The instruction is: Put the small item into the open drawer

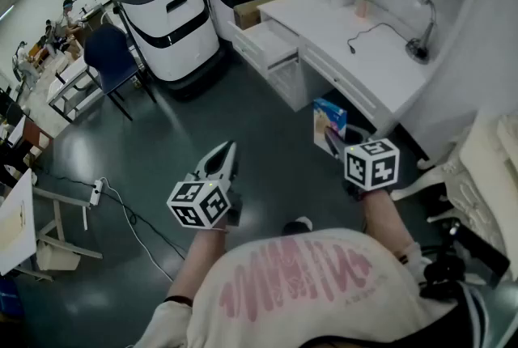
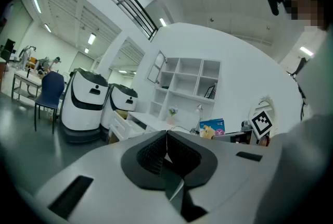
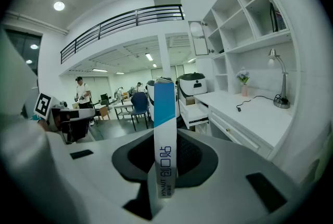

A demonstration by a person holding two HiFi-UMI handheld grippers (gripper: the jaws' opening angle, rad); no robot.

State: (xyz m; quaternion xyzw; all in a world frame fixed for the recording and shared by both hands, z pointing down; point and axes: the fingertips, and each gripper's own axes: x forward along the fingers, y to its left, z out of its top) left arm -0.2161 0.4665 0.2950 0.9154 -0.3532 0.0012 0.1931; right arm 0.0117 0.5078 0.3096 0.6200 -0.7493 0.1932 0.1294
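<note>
Right gripper view: one box [image 3: 164, 129]

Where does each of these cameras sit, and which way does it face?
Head view: on the person's head, facing steeply down at floor and white desk; shows forearms, shirt, left tongs, right tongs.
Left gripper view: on the left tongs, facing along their shut jaws toward the desk; sleeve at right.
Right gripper view: on the right tongs, facing along jaws clamped on a blue-and-white box toward the desk.
Shared: both gripper views show the open drawer.
</note>
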